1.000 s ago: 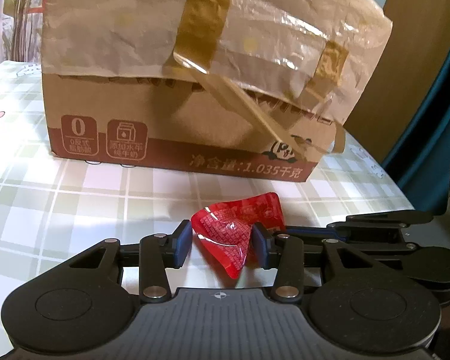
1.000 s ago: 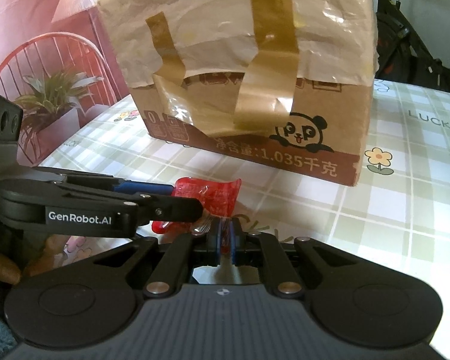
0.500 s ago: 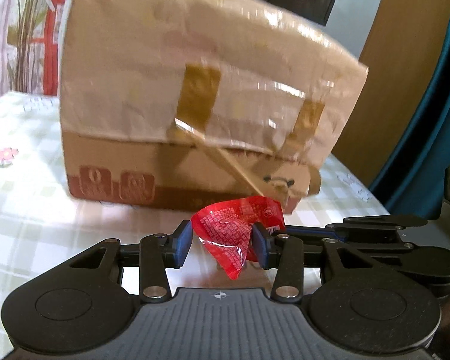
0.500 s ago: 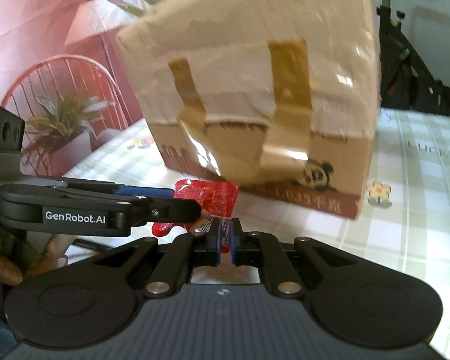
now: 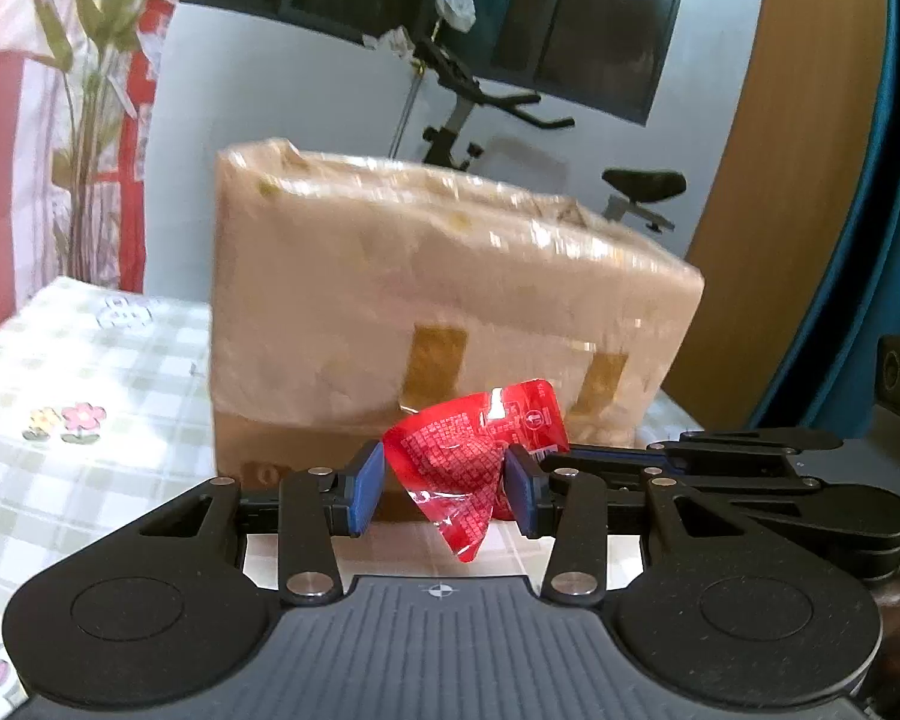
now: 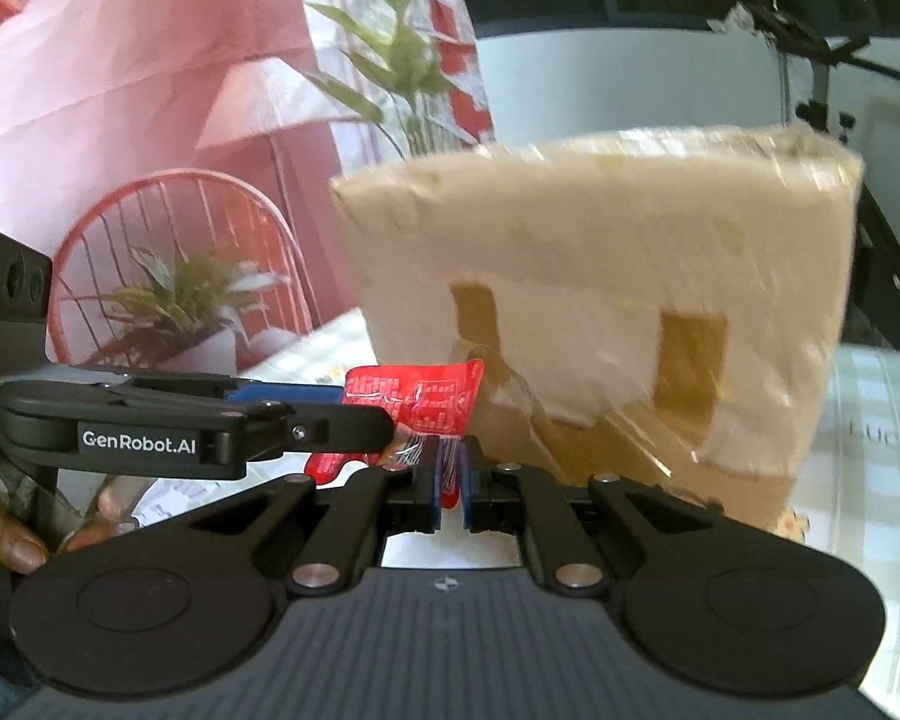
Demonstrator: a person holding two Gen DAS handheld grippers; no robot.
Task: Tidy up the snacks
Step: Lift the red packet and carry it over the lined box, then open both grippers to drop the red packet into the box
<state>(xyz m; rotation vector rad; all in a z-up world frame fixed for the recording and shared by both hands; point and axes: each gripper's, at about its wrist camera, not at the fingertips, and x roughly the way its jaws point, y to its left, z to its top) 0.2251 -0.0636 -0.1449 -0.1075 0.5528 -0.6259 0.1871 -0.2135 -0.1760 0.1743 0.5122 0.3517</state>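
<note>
A small red snack packet (image 5: 462, 468) hangs in the air in front of a taped cardboard box (image 5: 438, 312). My left gripper (image 5: 444, 492) is shut on the packet, its blue pads pressing both sides. My right gripper (image 6: 448, 480) is shut on the packet's edge (image 6: 426, 408) from the other side; the right gripper's arm shows at the right of the left wrist view (image 5: 750, 462). The box (image 6: 618, 300) stands on the checked tablecloth (image 5: 78, 420), its top covered with plastic film and brown tape. Both grippers are raised well above the table.
An exercise bike (image 5: 510, 120) stands behind the box. A plant (image 6: 186, 294) and a red wire chair (image 6: 168, 264) are at the left. A wooden door (image 5: 768, 180) and blue curtain (image 5: 882, 240) are at the right.
Both grippers have risen together with the red packet held between them; the box has dropped lower in both views and its top edge now shows.
</note>
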